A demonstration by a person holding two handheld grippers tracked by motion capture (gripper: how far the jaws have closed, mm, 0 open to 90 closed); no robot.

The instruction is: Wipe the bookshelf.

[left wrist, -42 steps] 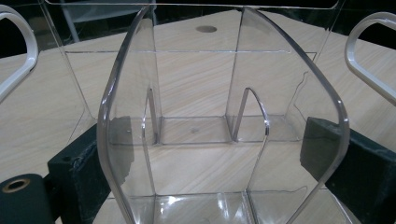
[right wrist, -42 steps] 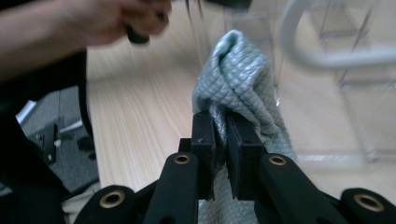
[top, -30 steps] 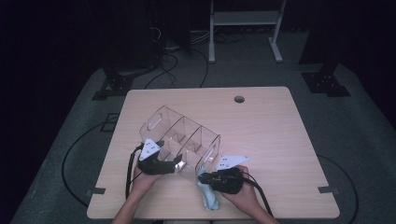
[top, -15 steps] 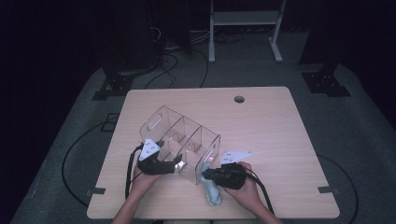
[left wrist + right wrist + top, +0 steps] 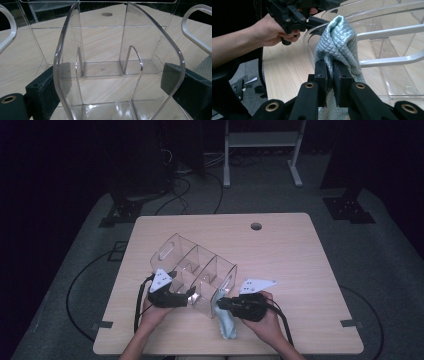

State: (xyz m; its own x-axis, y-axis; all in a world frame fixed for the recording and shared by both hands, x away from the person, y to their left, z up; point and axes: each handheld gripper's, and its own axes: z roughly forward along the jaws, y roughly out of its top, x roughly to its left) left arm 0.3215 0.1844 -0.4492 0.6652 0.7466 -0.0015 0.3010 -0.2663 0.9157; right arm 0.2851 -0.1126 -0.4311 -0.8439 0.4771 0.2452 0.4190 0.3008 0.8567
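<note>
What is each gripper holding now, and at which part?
The right gripper pinches a folded part of the light blue cloth. The left gripper holds the clear plastic organizer by its near curved wall.

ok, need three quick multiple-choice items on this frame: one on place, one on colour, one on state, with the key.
1. Where does the clear organizer sit?
A. near the table's front edge
B. at the far edge
C. on the floor

2. What colour is the cloth?
A. red
B. pale blue
C. black

3. What is the right claw doing?
A. open
B. shut on nothing
C. shut on the cloth

Key: 1 A, the high view shows the organizer close to the person's hands; 2 B, the cloth is pale blue in the right gripper view; 3 C, the cloth sits pinched between the right claw's pads.
</note>
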